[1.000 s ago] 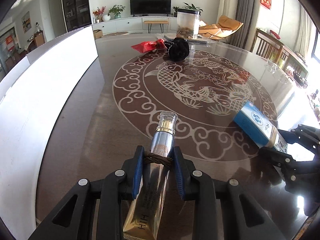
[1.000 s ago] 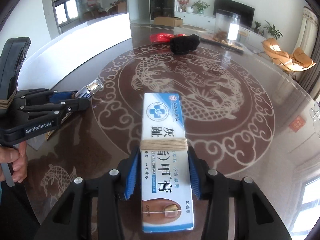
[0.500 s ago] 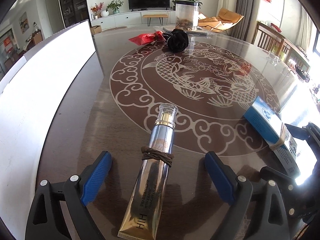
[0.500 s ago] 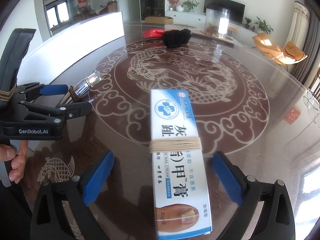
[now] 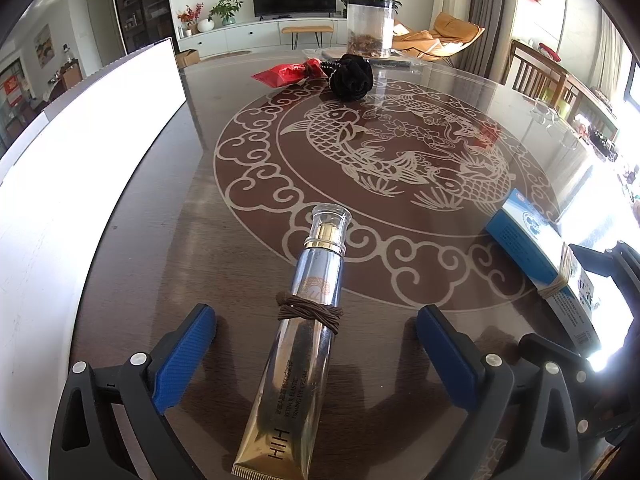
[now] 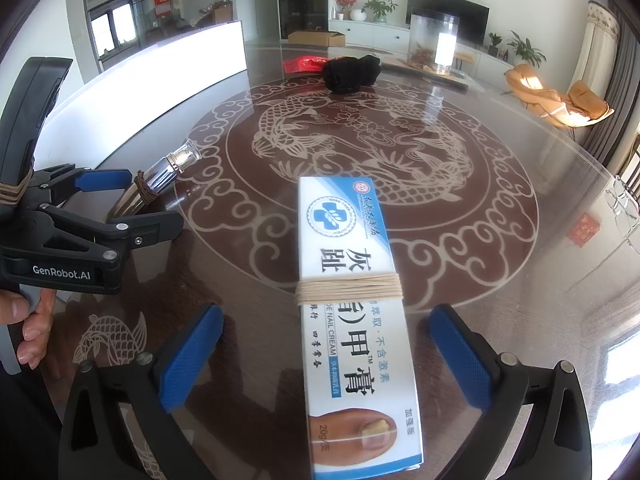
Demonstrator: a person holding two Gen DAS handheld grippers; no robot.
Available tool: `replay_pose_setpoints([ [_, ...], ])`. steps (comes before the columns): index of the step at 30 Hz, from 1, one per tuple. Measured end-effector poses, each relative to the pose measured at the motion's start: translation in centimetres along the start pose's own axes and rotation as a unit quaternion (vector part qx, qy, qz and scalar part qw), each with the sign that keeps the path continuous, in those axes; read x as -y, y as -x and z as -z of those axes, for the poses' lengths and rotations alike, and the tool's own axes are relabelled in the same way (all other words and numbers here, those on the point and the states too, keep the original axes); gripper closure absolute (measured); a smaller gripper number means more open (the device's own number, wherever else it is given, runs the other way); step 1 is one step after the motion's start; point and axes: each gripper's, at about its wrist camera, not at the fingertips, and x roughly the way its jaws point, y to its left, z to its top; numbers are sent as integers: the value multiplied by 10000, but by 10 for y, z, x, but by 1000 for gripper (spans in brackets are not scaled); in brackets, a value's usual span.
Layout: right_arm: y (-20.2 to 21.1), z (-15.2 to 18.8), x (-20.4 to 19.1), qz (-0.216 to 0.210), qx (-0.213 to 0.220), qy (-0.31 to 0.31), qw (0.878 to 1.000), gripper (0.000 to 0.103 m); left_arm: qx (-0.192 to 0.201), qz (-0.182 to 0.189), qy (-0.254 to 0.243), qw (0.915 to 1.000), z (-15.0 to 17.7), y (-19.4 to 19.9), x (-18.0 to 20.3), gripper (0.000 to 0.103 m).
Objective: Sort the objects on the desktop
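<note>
A second ago both grippers were clamped on their loads; now both have let go and stand spread wide, each object lying loose on the desk [image 5: 168,240] between the blue pads.

The cream tube [image 5: 298,344] lies flat between the fingers of the left gripper [image 5: 316,348], touching neither pad. It is a slim, glossy metallic tube, silver toward the neck and gold at its flat crimped end, with a gold collar and a clear cap pointing toward the desk's middle. A brown braided hair tie [image 5: 310,313] wraps its waist. Print on it reads "HIH" and "FIRMING EYE CREAM".

The nail cream box [image 6: 352,320] lies likewise between the open fingers of the right gripper [image 6: 326,352], clear of both pads. It is a long white and blue carton bound with pale string [image 6: 348,289], printed with a cross logo, large Chinese characters, "NAIL CREAM", "20g" and a picture of a toenail. From the left camera, the box sits near the desk's right edge.

In the right camera the left gripper's black frame carries the words "GenRobot.AI", with the person's fingers [image 6: 30,328] on its handle.

The desk is dark, glossy wood inlaid with a pale fish and cloud roundel. Near its far edge sit a black fabric scrunchie [image 5: 351,79], a red foil packet [image 5: 288,74] just beside it, and a clear cylindrical container [image 5: 369,28] behind.
</note>
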Motion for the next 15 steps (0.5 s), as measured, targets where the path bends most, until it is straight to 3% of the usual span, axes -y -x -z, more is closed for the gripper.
replay_pose_setpoints([
  [15, 0, 0, 0, -7, 2, 6, 10000, 0, -16, 7, -6, 10000, 0, -1, 0, 0],
])
